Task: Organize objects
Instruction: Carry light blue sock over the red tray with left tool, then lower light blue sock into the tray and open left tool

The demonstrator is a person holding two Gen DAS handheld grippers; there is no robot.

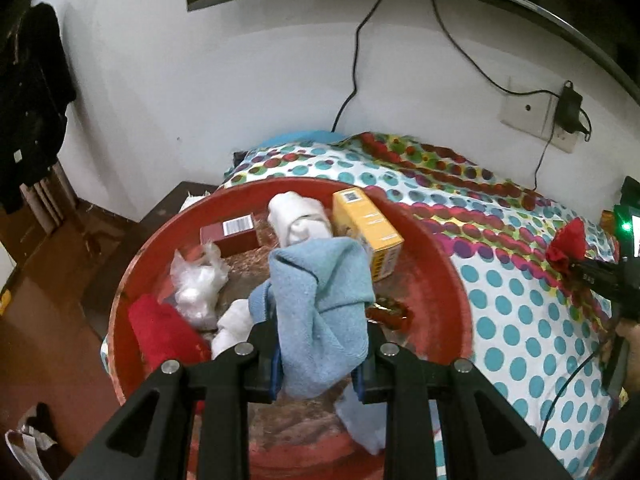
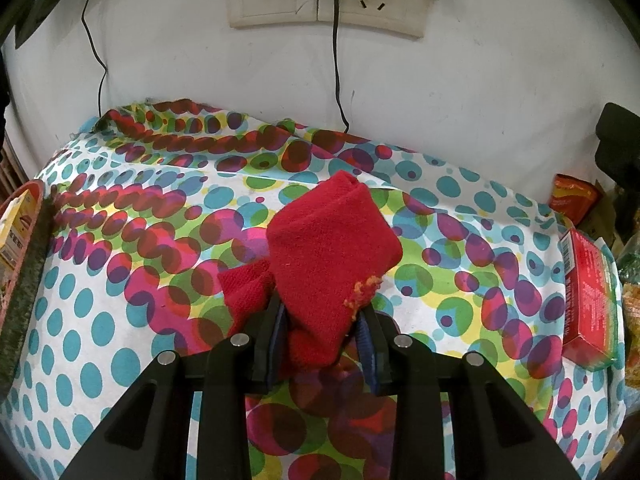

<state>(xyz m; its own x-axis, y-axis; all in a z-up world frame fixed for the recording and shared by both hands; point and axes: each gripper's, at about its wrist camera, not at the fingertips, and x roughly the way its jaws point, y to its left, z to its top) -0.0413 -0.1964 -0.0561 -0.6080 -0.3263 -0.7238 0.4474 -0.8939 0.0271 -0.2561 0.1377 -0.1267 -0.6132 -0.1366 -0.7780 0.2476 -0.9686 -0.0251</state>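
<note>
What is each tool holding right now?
Left tool: shut on the light blue cloth.
Right tool: shut on the red cloth.

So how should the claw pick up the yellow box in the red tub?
Pinch the yellow box across its narrow sides near the raised top end, coming from above. It leans up against the red tub wall, so that end is clear.

fuzzy blue cloth [image 1: 320, 300], red terry cloth [image 2: 328, 256], glossy cardboard box [image 1: 366, 224]
</note>
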